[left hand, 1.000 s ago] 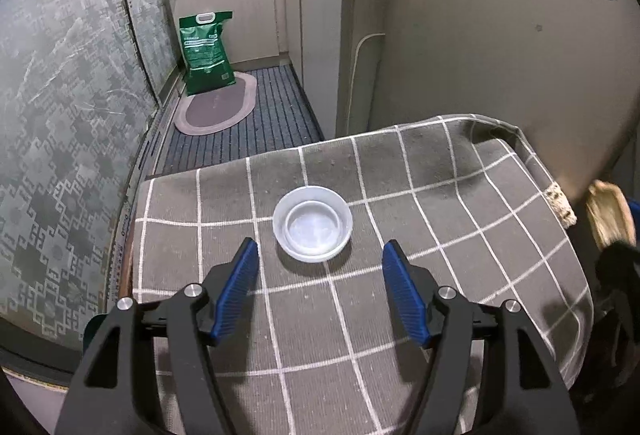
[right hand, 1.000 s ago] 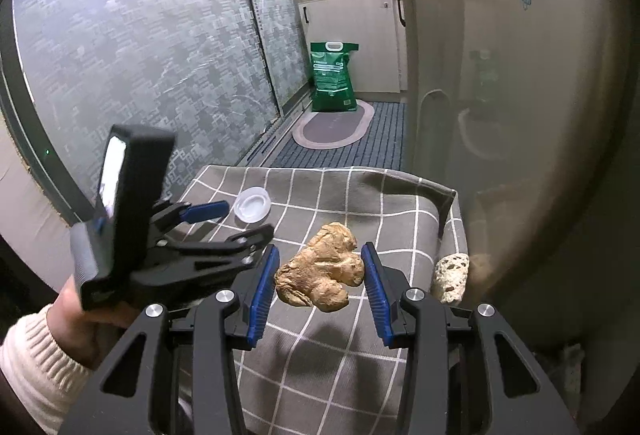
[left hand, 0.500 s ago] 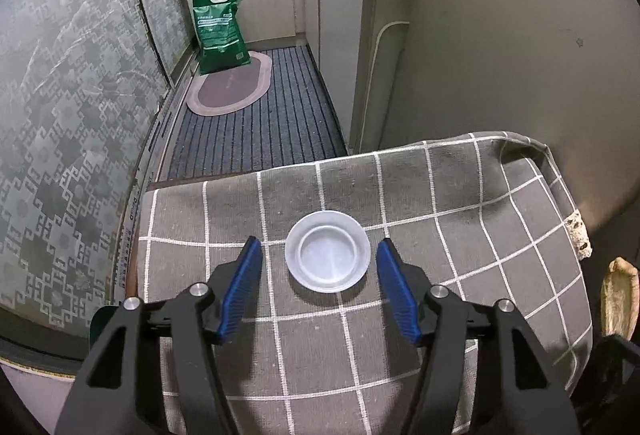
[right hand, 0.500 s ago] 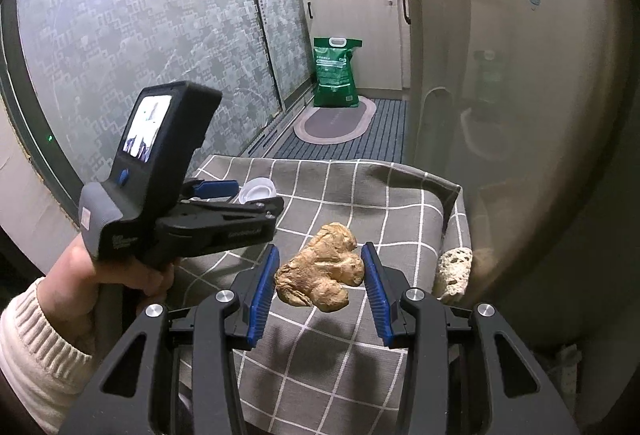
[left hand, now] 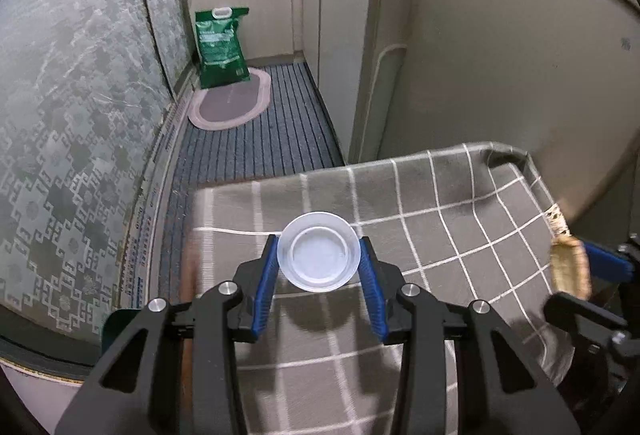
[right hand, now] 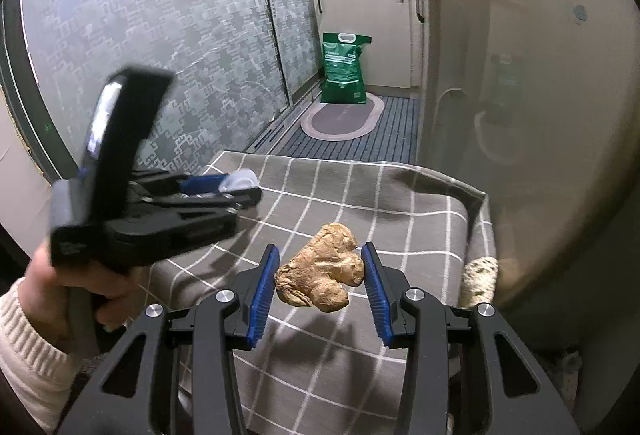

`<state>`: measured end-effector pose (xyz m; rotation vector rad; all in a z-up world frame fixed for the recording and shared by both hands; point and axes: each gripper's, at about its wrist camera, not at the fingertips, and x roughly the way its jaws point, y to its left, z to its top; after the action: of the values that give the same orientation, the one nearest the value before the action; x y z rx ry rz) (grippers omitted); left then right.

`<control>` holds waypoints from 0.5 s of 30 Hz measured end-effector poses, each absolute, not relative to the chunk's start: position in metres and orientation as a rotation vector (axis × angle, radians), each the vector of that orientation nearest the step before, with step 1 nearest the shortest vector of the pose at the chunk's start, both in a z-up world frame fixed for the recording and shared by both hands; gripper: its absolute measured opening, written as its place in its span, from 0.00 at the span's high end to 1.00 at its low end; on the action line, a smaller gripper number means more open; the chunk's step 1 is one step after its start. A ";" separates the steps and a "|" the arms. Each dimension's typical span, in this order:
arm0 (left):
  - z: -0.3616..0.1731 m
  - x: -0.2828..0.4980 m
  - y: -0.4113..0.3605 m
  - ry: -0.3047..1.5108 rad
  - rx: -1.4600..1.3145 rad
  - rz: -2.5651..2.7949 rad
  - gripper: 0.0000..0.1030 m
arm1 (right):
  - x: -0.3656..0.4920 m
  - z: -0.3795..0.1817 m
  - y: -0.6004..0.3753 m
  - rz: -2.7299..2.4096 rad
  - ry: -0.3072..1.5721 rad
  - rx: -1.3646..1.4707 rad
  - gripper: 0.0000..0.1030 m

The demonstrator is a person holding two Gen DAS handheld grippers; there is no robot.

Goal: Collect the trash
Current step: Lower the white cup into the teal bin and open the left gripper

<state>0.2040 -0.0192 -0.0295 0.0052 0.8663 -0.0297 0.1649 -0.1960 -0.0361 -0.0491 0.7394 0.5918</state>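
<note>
A pale fridge wall [left hand: 500, 75] closes off the checked cloth's [left hand: 440, 203] right side; its left edge stays open.

Counted two grippers: left gripper [left hand: 319, 267], right gripper [right hand: 320, 275]. One plastic lid [left hand: 319, 257], one ginger root [right hand: 322, 273], one checkered cloth [right hand: 400, 211], one green bag [left hand: 221, 41], one oval mat [left hand: 230, 106].

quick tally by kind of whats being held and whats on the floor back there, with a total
Clear plastic lid, clamped in the left gripper: 1
Ginger root, clamped in the right gripper: 1
Green bag standing on the floor: 1
Oval mat on the floor: 1
Total: 4
</note>
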 end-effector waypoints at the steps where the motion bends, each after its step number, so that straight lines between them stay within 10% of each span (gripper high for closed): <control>1: -0.024 0.200 -0.013 0.854 0.001 -0.026 0.59 | 0.165 -0.036 -0.193 0.595 0.739 -0.050 0.59; 15: -0.006 0.167 0.070 0.820 -0.045 0.078 0.59 | 0.165 -0.028 -0.125 0.681 0.730 -0.093 0.59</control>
<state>0.1673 0.0697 -0.0061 -0.0450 0.8199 0.0784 0.1654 -0.1246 -0.0283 -0.0926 0.7301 0.6814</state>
